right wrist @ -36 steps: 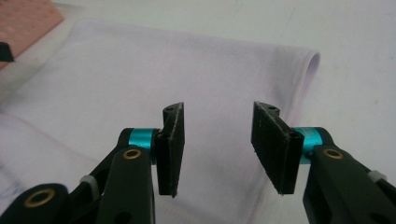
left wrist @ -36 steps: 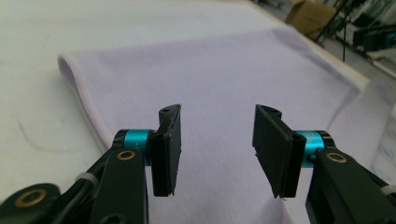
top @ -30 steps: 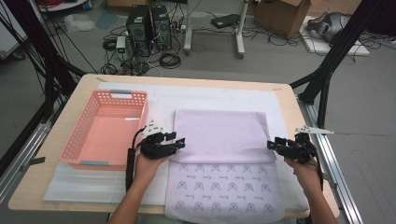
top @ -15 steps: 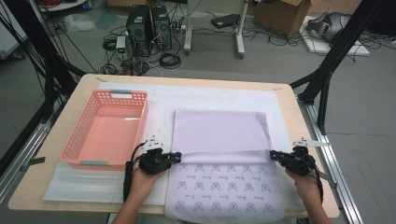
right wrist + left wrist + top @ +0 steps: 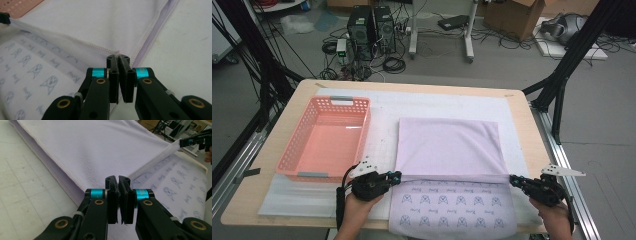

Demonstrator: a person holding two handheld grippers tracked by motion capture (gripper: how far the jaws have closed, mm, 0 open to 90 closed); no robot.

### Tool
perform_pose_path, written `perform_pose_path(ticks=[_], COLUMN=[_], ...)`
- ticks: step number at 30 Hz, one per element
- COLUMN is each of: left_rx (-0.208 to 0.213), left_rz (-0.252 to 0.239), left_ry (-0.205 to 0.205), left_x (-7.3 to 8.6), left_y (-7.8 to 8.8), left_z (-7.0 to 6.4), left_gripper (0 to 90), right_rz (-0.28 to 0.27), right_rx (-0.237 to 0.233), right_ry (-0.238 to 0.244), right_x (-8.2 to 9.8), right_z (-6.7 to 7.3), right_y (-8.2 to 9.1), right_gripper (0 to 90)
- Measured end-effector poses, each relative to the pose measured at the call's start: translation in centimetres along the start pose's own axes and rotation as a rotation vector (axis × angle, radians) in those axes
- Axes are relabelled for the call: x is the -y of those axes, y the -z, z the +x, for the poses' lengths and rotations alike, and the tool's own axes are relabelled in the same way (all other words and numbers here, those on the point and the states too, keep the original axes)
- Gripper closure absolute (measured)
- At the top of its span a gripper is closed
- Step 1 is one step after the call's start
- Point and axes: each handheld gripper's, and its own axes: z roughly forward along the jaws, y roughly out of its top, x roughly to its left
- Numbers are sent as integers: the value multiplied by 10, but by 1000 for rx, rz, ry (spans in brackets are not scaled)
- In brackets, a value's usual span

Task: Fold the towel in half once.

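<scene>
Both grippers have drawn back toward six o'clock since the earlier frame, their jaws just closing. The folded lilac cloth (image 5: 447, 150) lies mid-table; left gripper (image 5: 398, 175) and right gripper (image 5: 513, 179) pinch its near fold's corners. Pink basket (image 5: 292, 162) sits at nine o'clock.

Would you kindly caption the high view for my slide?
Both claws, left and right, pinch the lilac cloth's folded edge.
</scene>
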Motion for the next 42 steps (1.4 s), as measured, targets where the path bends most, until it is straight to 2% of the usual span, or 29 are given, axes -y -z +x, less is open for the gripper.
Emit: perform_pose_path(ticks=[5,9,14,19,27,31,33,34,35,36,38,40,42], left_rx=[16,41,49,67,94,106,105,94,73,54,13,-18,-36], left_rz=[-17,-6,5,10,24,51,63,56,42,29,-12,-37,-52], left_ry=[2,-3,-11,-18,-38,-42,-58,-57,-52,-43,-17,-16,-16], left_x=[6,14,21,27,39,47,49,49,48,46,43,37,31], left_y=[16,25,30,39,57,61,60,59,57,55,52,48,44], left_z=[-10,-15,-23,-33,-50,-57,-59,-59,-57,-55,-49,-42,-37], left_gripper=[855,854,854,854,854,854,851,831,743,617,472,425,423], right_rz=[8,17,24,44,38,51,67,74,75,66,35,6,-22], right_rx=[-22,-36,-37,-46,-70,-75,-73,-70,-66,-52,-45,-39,-20], right_ry=[29,48,60,54,72,73,71,72,69,59,27,15,8], right_x=[8,15,24,34,49,59,63,64,64,63,59,53,46], right_z=[9,19,25,30,45,51,53,53,52,52,48,45,40], right_y=[10,20,28,35,53,60,62,61,59,58,57,56,53], right_gripper=[868,868,868,868,868,868,868,859,789,694,624,609,608])
